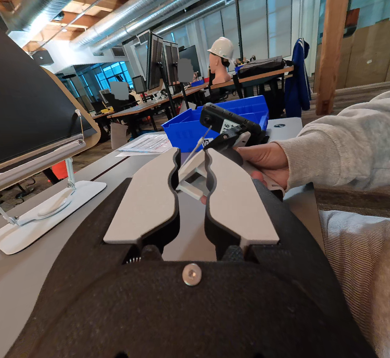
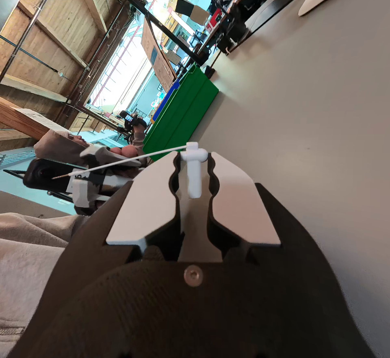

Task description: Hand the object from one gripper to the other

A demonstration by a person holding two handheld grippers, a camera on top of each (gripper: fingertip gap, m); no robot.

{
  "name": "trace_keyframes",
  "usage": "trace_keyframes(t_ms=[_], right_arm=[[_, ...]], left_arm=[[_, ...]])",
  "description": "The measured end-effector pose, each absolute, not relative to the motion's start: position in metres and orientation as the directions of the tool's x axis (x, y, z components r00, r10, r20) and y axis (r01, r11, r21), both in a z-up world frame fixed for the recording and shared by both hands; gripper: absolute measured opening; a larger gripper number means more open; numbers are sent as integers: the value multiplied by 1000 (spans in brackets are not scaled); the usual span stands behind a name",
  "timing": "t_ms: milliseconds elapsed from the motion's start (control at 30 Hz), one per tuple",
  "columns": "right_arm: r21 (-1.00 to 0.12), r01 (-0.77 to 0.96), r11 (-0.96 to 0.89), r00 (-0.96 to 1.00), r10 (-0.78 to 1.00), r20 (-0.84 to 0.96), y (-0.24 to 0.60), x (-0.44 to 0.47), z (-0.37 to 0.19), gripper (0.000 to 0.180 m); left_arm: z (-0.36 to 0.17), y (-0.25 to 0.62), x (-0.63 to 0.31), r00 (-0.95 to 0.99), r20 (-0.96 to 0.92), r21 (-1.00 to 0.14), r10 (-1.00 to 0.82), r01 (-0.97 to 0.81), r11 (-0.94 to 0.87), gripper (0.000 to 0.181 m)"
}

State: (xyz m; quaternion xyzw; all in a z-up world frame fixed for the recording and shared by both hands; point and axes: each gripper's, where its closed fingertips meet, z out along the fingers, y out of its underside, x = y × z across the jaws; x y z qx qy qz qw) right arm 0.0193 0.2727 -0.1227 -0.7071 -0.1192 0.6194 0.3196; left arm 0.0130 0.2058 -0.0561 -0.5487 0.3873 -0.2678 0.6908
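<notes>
Your right tool (image 2: 193, 155) clenched on the white probe (image 2: 193, 170) at frame centre — thin wire trailing left; your left tool (image 1: 191, 156) released — nothing between its fingers, above the grey table (image 1: 118, 164)

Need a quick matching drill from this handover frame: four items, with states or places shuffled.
Things:
1. white probe
2. left hand-held gripper
3. blue bin
4. white hard hat

States or places:
A. open, nothing clamped
B. on a mannequin head
C. pinched at the tips of the right hand-held gripper
D. resting on the grey table

Pairs: 1-C, 2-A, 3-D, 4-B
</notes>
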Motion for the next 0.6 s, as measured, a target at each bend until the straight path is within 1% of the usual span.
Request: trace_keyframes(t_ms=[133,300,533,567,600], right_arm=[[-583,-177,-793,195,553,-810,264,11,-129,25],[-558,-155,-815,179,532,-828,261,8,-133,25],[-558,-97,-824,166,539,-826,251,0,-137,25],[-559,-89,-824,165,542,-824,250,-1,-138,29],[-561,-84,-823,162,544,-823,250,-1,-138,36]], left_arm=[[-55,204,14,550,-240,-965,-800,-47,257,21],[-50,202,13,550,-246,-962,-798,-36,271,5],[-45,203,10,561,-236,-963,-794,-25,268,3],[-44,204,8,567,-229,-964,-791,-17,266,3],[-42,206,5,572,-216,-966,-791,-6,260,3]])
